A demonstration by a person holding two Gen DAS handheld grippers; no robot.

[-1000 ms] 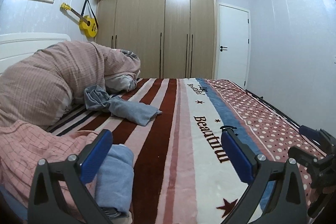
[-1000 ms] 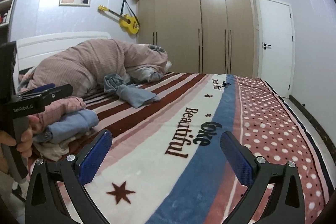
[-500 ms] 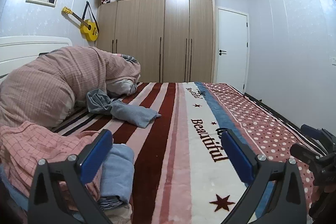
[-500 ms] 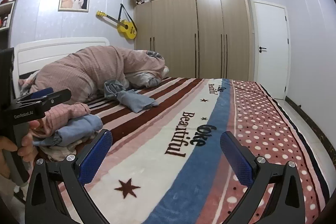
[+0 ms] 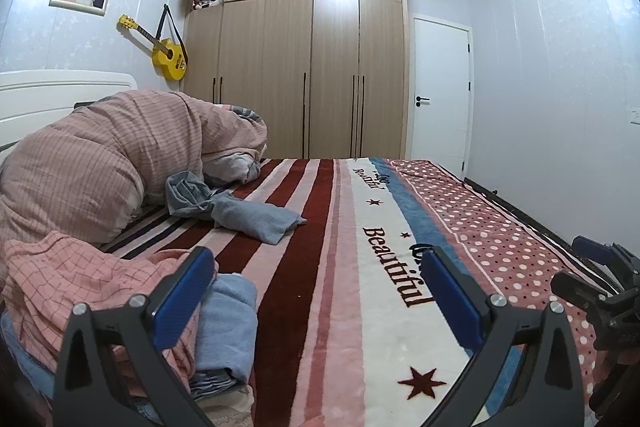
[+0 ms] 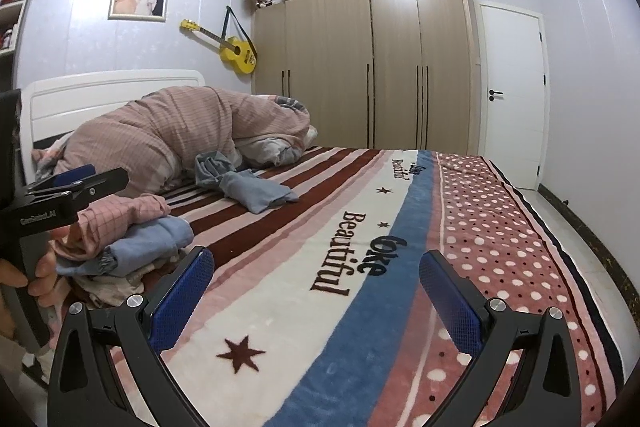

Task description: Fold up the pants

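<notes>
Both grippers have pulled back and levelled above the blanket [image 6: 280, 307].
Left gripper [image 5: 316, 291] and right gripper [image 6: 316, 291] spread, empty; crumpled pants [image 5: 240, 211] await pickup.

Plush, fuzzy striped blanket [image 6: 360, 267] covers the bed; crumpled grey cloth pants [image 5: 240, 211] look soft and matt; wardrobe [image 5: 312, 67] shows smooth pale wood grain; guitar [image 6: 236, 57] gleams glossy yellow.

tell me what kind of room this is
A home bedroom, most likely: a bed with a striped blanket and a white headboard, a tall wooden wardrobe along the far wall, and a crumpled grey pair of pants waiting on the blanket.
</notes>
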